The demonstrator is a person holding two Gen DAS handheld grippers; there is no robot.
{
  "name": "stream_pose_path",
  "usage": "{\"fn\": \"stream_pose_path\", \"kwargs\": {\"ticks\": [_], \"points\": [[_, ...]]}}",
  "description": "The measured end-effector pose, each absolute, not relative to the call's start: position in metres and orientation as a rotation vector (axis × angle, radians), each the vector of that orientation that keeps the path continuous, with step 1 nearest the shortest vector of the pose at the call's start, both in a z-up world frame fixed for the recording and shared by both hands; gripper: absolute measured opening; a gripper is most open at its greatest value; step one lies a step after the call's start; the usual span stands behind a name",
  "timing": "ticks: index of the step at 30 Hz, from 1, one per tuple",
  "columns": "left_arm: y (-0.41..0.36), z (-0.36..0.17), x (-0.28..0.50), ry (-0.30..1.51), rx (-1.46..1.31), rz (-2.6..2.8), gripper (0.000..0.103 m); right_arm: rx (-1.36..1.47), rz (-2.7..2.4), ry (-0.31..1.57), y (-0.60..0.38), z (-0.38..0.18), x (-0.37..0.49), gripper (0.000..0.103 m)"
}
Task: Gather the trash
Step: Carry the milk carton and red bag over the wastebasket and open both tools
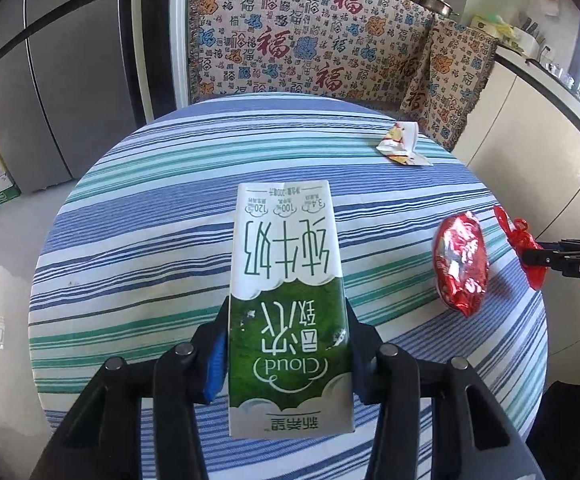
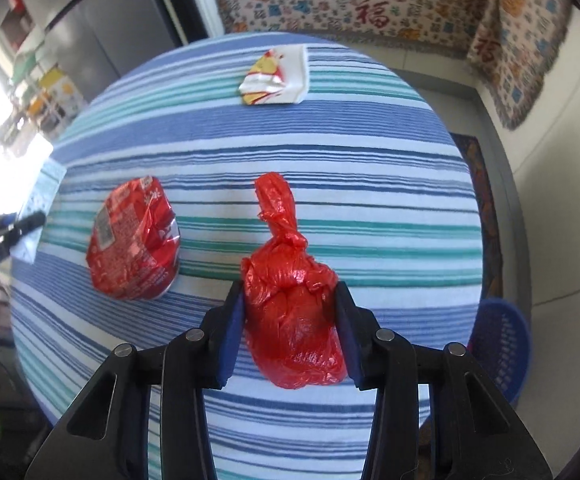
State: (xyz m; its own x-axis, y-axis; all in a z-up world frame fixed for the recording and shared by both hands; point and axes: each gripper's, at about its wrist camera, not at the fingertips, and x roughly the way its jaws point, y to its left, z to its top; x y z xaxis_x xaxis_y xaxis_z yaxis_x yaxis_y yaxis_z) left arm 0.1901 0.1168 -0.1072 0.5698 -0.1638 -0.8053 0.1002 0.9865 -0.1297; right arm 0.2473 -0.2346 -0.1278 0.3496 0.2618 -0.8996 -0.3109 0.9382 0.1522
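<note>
— What is held by the left gripper (image 1: pixel 288 328)?

— A green and white milk carton (image 1: pixel 288 300) is clamped between its blue pads, low in the centre of the left wrist frame. The jaws are closed partway, pressed on the carton's two sides, and its far end is pointed toward the upper middle of the frame.

— And the right gripper (image 2: pixel 290 320)?

— A knotted red plastic bag (image 2: pixel 290 312) is pinched between its pads, at the lower centre of the right wrist frame. The jaws are narrowed onto the bag's bulk; the knotted tail is seen above them.

— What is left on the striped tablecloth (image 2: pixel 370 168)?

— A crumpled red foil packet (image 2: pixel 134 244) is seen at centre left of the right wrist frame, apart from the bag. A white, red and yellow wrapper (image 2: pixel 276 76) is seen near the top centre, well apart from both.

— Is anything seen off the table?

— A blue basket (image 2: pixel 498 344) is seen at the lower right edge of that frame.
</note>
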Motion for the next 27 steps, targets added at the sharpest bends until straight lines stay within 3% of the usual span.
{"fn": "stream_pose_path", "kwargs": {"ticks": [11,27], "points": [[0.025,-0.071,0.161,0.904,-0.036,-0.351,0.048,0.117,0.325,1.096,-0.294,-0.102,0.213,0.044],[-0.239,-0.066,0.147,0.927,0.035,-0.739,0.048,0.223,0.046,1.024,-0.457,-0.097,0.177,0.044]]}}
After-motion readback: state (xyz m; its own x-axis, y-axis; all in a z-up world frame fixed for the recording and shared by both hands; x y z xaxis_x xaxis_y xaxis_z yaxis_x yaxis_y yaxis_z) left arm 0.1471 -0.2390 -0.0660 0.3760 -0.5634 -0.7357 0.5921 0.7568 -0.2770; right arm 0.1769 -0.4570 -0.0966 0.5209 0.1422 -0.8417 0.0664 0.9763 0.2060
